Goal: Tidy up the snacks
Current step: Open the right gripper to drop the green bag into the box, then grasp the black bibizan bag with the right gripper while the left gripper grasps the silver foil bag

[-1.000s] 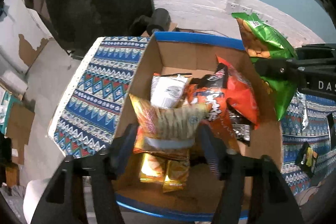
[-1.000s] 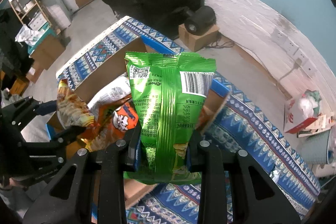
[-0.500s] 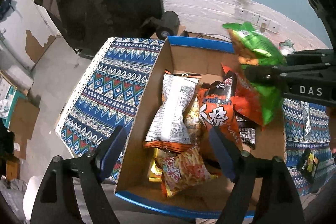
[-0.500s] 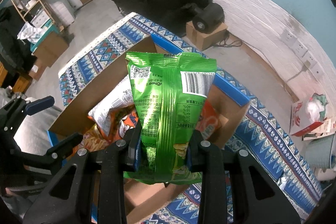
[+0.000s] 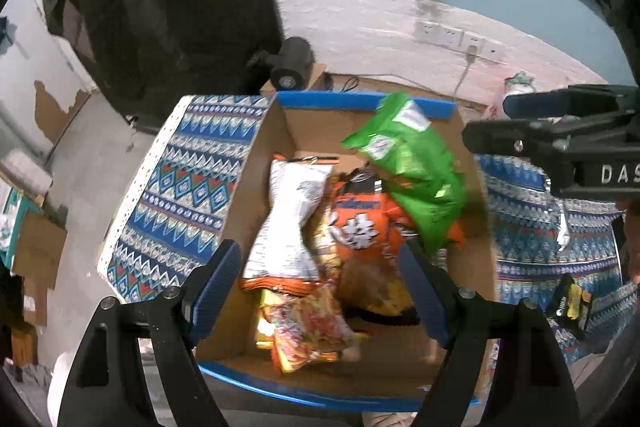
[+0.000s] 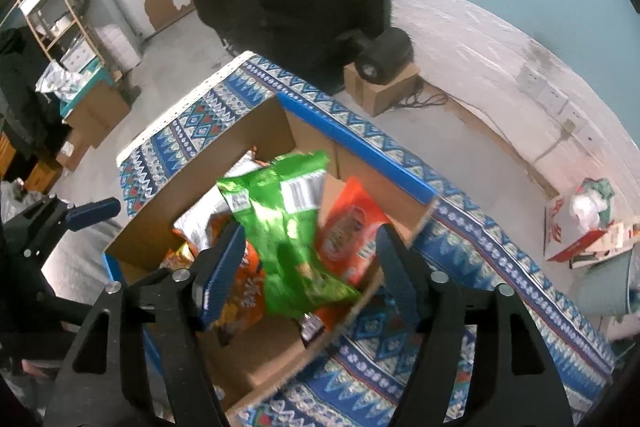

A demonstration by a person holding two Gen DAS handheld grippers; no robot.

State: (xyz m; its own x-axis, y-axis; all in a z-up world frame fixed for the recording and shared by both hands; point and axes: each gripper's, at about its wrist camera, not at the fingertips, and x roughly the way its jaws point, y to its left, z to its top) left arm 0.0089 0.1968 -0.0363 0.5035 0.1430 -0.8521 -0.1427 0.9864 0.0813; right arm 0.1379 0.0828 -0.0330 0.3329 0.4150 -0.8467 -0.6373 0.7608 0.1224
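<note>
The left tool [image 5: 320, 283] is held above the near end of the open brown cardboard box with blue-taped rims [image 5: 472, 267]. Its jaws are spread wide with nothing between them; the blue-padded fingers [image 5: 216, 287] frame the snacks lying below.

The right tool [image 6: 308, 267] is also spread wide and grips nothing. In the left wrist view it appears as a black body [image 5: 560, 143] at the right, above the far right side of the box.

The green foil snack bag with a barcode panel [image 6: 288, 231] is free of both tools. It is tilted and motion-blurred over the right part of the box, above the other packets; whether it already touches them cannot be determined. In the left wrist view the same bag [image 5: 408, 167] overlaps the orange snack bag with white characters [image 5: 360, 227].

Box contents:
- A white printed snack bag with an orange lower edge [image 5: 292, 223] lies lengthwise on the left side.
- The orange snack bag lies just beside it, toward the centre.
- A small yellow-and-red patterned packet [image 5: 308, 327] lies at the near end.

The box stands on a worktop covered with a blue geometric-patterned cloth [image 5: 180, 195]. A small dark-and-yellow packet [image 5: 568, 303] lies on the cloth outside the box, to its right.
</note>
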